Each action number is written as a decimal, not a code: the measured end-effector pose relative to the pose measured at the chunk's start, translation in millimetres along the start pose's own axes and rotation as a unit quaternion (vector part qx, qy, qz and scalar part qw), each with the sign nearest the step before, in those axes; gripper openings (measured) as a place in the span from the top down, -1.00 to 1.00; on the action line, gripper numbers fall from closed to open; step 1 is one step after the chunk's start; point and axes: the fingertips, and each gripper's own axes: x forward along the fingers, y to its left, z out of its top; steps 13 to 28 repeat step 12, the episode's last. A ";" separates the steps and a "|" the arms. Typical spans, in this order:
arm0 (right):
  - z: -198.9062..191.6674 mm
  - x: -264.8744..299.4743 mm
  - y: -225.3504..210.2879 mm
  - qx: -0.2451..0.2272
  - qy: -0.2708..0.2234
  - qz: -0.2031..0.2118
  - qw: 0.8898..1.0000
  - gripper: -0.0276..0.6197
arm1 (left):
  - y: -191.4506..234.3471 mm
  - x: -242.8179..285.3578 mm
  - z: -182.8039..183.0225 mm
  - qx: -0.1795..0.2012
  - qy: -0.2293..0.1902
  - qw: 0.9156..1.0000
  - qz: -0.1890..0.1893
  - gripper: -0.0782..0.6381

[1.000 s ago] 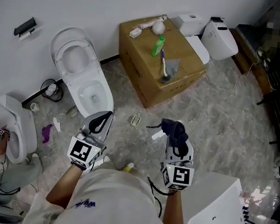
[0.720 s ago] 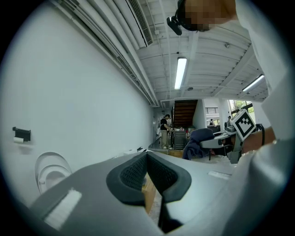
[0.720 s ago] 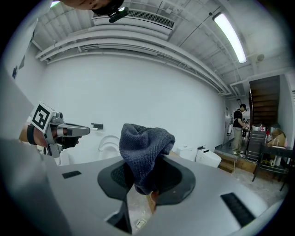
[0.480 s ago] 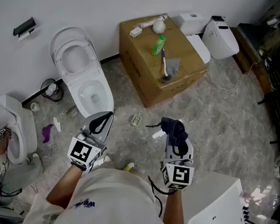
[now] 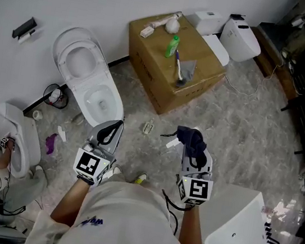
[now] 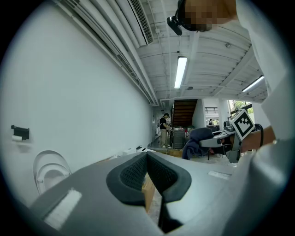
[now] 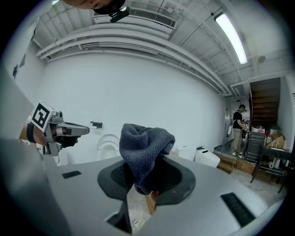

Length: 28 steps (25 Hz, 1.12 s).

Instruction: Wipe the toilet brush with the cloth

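The toilet brush (image 5: 178, 71) lies on top of a cardboard box (image 5: 158, 85) by the far wall, its dark head toward me, beside a grey rag (image 5: 188, 70). My right gripper (image 5: 189, 147) is held over the floor in front of the box, shut on a dark blue cloth (image 5: 187, 135) that bunches up over its jaws. The cloth (image 7: 145, 150) fills the middle of the right gripper view above the gripper (image 7: 146, 184). My left gripper (image 5: 116, 126) hovers to the left at the same height, shut and holding nothing (image 6: 148, 159).
A green bottle (image 5: 171, 46) and a white round item (image 5: 172, 26) also sit on the box. An open white toilet (image 5: 90, 83) stands left of it, another toilet (image 5: 11, 137) at far left, a third (image 5: 241, 41) at the back right. Small litter dots the marble floor.
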 end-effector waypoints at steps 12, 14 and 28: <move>-2.7 14.3 -0.5 -0.013 0.007 0.017 1.000 0.60 | 3.5 -2.9 -5.5 0.000 0.004 1.000 0.003 0.78; -2.7 14.3 -0.5 -0.013 0.007 0.017 1.000 0.60 | 3.5 -2.9 -5.5 0.000 0.004 1.000 0.003 0.78; -2.7 14.3 -0.5 -0.013 0.007 0.017 1.000 0.60 | 3.5 -2.9 -5.5 0.000 0.004 1.000 0.003 0.78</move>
